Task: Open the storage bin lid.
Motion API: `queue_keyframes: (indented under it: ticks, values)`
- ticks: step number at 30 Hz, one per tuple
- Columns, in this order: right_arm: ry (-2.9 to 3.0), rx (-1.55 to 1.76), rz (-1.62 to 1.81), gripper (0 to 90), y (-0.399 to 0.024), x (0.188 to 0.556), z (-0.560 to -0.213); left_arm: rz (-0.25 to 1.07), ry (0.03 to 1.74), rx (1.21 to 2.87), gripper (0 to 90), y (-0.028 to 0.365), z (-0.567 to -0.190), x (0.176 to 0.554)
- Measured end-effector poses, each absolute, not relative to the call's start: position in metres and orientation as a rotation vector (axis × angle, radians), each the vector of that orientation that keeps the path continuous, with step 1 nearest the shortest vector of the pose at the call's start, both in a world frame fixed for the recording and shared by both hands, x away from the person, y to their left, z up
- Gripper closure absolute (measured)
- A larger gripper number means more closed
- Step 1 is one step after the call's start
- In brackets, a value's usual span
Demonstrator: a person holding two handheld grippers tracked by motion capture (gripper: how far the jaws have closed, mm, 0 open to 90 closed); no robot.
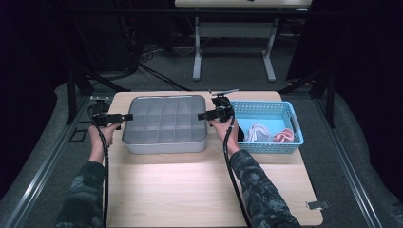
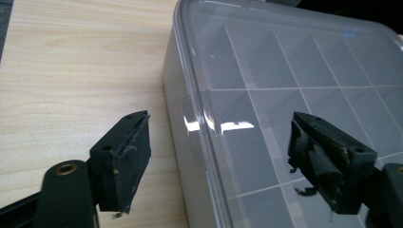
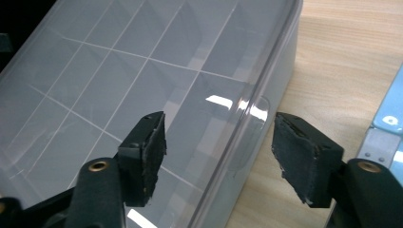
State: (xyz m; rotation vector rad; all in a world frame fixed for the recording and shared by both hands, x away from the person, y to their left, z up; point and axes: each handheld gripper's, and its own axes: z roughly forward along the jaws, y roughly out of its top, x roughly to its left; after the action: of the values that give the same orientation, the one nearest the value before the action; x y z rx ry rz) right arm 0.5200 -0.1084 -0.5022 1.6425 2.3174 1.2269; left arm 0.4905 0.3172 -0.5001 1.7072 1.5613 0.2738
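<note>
The compartment box [image 1: 165, 124], grey with a clear lid [image 2: 294, 80] over a grid of dividers, is found at the middle of the far half of the wooden table [image 1: 199, 190]. Its long axis is laid across the table, left to right, so that one short end is presented to each hand.

A small rounded tab [image 2: 194, 124] is seen on the lid's edge at the left end, and a matching tab [image 3: 256, 111] at the right end.

The left gripper [image 2: 221, 161] is held at the left end. Its jaws are parted and nothing is clamped: one pad is placed outside over the table, the other above the lid, with the rim and tab between them. The right gripper [image 3: 219, 156] is set the same way at the right end, mirrored; its jaws too are parted, with no contact on the rim made out.

Each gripper is equally near its own end. The lid edge is judged to run crosswise between each pair of pads, so a further closing would be needed before the lid could be lifted evenly.

A blue basket [image 1: 291, 110] with rolled cloths [image 1: 259, 132] is noted just to the right of the box.
</note>
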Motion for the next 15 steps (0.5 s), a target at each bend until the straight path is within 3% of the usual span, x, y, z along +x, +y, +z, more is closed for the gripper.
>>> queue_keyframes:
  ticks: [7, 15]
  values:
    - [2.307, 1.665, 1.205, 41.7, -0.107, 0.521, -0.504, 0.249, 1.575, 1.708, 29.4, 0.315, -0.508, 0.494]
    - [2.305, 1.708, 1.188, 48.0, -0.106, 0.524, -0.505, 0.205, 1.568, 1.704, 43.9, 0.314, -0.513, 0.497]
